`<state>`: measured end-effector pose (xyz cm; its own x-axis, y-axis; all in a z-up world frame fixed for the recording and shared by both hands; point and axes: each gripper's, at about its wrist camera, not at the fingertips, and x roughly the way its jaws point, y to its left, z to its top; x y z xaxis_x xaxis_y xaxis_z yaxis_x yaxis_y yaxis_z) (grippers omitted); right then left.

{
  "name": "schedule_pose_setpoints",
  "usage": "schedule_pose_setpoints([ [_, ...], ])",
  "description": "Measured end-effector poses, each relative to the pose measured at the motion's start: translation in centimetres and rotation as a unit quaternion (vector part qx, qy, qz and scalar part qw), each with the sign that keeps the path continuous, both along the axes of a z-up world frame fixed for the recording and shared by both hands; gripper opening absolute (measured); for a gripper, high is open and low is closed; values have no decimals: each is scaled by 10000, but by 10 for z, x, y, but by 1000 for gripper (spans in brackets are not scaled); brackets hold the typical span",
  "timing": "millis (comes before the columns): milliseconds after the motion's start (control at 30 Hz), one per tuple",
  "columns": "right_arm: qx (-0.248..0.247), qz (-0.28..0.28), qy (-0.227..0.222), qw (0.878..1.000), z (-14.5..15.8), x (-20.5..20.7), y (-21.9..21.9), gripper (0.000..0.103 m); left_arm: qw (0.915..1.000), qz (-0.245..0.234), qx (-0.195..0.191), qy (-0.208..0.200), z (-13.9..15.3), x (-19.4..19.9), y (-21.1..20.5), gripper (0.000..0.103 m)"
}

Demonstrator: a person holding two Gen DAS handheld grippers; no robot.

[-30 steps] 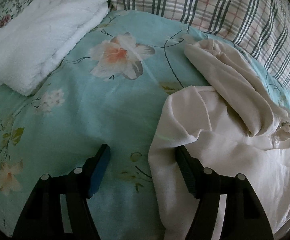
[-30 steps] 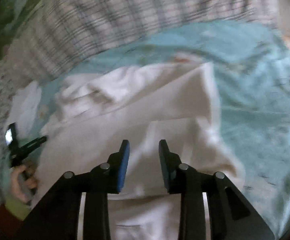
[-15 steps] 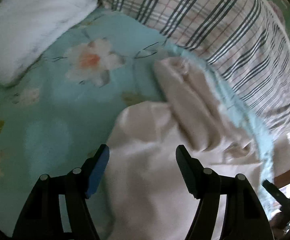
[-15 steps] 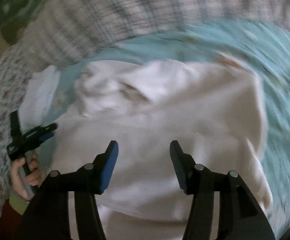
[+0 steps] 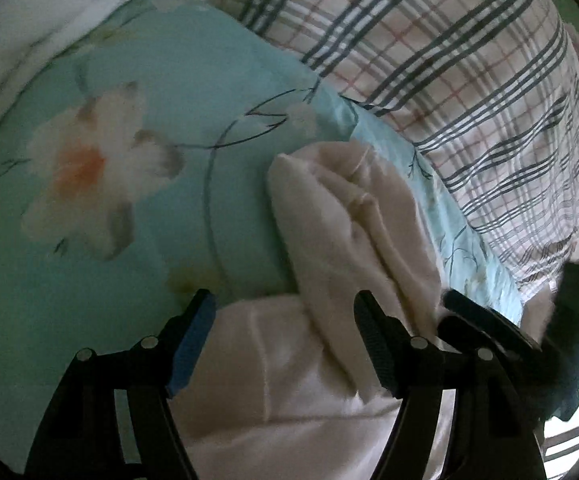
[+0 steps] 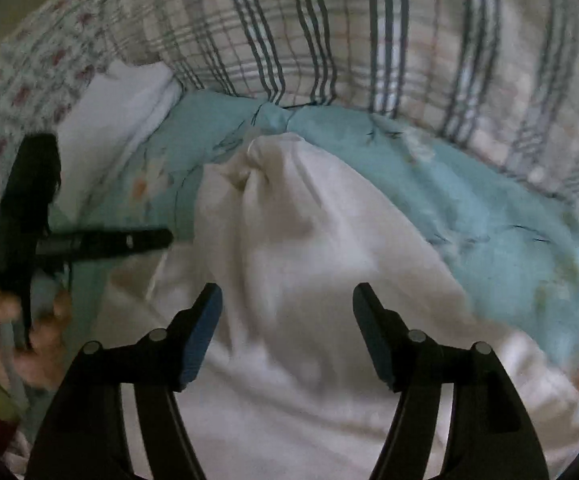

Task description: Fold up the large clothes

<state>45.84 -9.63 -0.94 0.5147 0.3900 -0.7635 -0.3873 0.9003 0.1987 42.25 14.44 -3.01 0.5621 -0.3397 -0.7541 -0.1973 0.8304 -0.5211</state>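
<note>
Setting: a bed (image 5: pixel 217 208) under a pale turquoise floral cover, backed by a grey-and-red plaid quilt (image 5: pixel 469 80); a folded white towel or blanket (image 6: pixel 121 120) lies at the far left corner, beside a small-flowered pillow (image 6: pixel 29 72). Item: one large cream-white garment (image 6: pixel 309 272), bunched on the cover, a twisted sleeve or corner (image 6: pixel 265 160) trailing toward the plaid quilt, the main body spread beneath both tools. Left gripper (image 5: pixel 285 340): angled downward over the near edge of the garment, jaws wide and opening a little further, cloth beneath and between them but not pinched. Right gripper (image 6: pixel 287 328): angled downward over the middle of the garment, jaws opening, nothing clamped, cloth lying loose below. The person's left hand (image 6: pixel 29 344) shows at the edge of the right wrist view, wrapped round the left tool's handle. Step, as judged: between grasps, with the garment not yet flattened or folded. Next move, as judged: each tool needs a distinct edge or corner, probably the bunched sleeve end and a hem, taken in a single layer, then drawn apart to smooth the cloth.
</note>
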Motion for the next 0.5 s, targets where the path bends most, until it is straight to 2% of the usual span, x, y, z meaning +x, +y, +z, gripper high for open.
schedule_pose_setpoints([
  [33, 65, -38, 112, 9999, -5, 9, -1, 68, 10000, -52, 4, -7, -1, 6, -3, 75],
  [67, -6, -105, 222, 9997, -12, 22, -1, 60, 10000, -88, 7, 0, -2, 10, -5, 75],
  [100, -80, -113, 293, 9995, -17, 28, 0, 46, 9999, -129, 26, 21, -4, 16, -8, 75],
  [133, -45, -130, 433, 9990, -23, 35, -3, 7, 9998, -163, 60, 42, -6, 20, -11, 75],
  [167, 44, -209, 466, 9987, -22, 38, -6, 6, 9997, -207, 113, 48, -8, 25, -14, 75],
  [300, 692, -598, 45, 9958, 2, 23, -48, 6, 9990, -374, 229, -59, -8, 38, -26, 75],
  [400, 999, -784, -87, 9919, 18, 11, -74, 6, 9975, -623, 285, -154, -3, 51, -44, 75],
  [467, 1043, -867, -168, 9906, 26, 1, -86, 6, 9952, -755, 616, -121, -4, 61, -59, 72],
  [500, 1066, -902, -189, 9900, 29, -1, -92, 6, 9930, -849, 811, -146, -4, 65, -69, 57],
])
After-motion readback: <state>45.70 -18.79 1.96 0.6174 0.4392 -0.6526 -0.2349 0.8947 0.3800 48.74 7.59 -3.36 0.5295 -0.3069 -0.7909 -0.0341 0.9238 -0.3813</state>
